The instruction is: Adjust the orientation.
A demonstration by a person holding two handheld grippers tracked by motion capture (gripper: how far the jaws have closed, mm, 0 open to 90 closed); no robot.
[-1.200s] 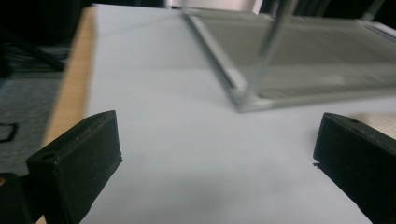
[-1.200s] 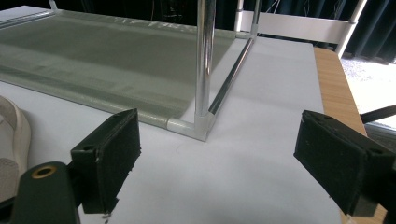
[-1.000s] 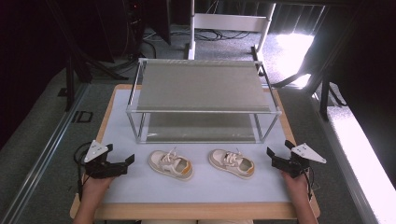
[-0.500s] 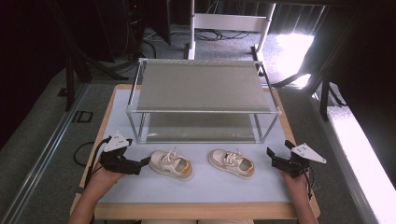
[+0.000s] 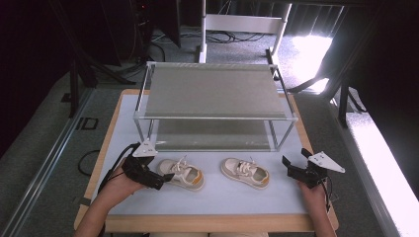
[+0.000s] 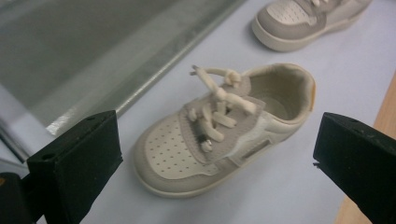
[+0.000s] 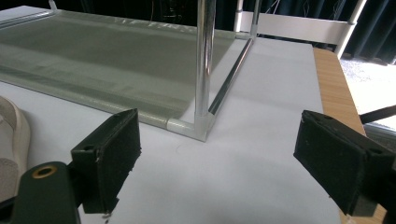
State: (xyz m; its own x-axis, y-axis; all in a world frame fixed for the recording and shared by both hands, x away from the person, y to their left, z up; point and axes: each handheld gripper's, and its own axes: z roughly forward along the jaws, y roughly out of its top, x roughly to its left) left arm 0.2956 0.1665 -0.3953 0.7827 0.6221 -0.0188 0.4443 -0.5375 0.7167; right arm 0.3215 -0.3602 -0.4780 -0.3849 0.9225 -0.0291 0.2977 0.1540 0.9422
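Shoe (image 5: 182, 174) nearest the left claw (image 5: 160, 180) lies on its sole on the pale mat (image 5: 217, 197), just ahead of that claw's tips, toe toward the claw and heel away. In the left gripper view the same shoe (image 6: 224, 128) sits between the two black jaws, which stand wide apart and touch nothing; its laces are knotted and its inner heel lining shows an orange edge. Beyond its heel, farther from the left claw, lies the second shoe (image 5: 245, 173), also on its sole, well apart from the first.

Right claw (image 5: 292, 170) hovers over the mat at the far side of that second shoe, jaws spread wide and empty. In the right gripper view, straight ahead of the jaws, stands the near corner post (image 7: 204, 70) of the shelf rack (image 5: 213, 117), its foot on the mat; a sliver of the second shoe (image 7: 11, 140) shows at the edge beside one jaw.

Under the mat, the bench (image 5: 113, 223) shows a light wooden rim. Past both claws the rack spans the bench, a metal frame with two grey mesh shelves. Beyond it lies grey floor (image 5: 49, 143) with cables, a white frame stand (image 5: 242, 24), dark curtains, and a bright patch of daylight (image 5: 316, 49) off beyond the right claw.
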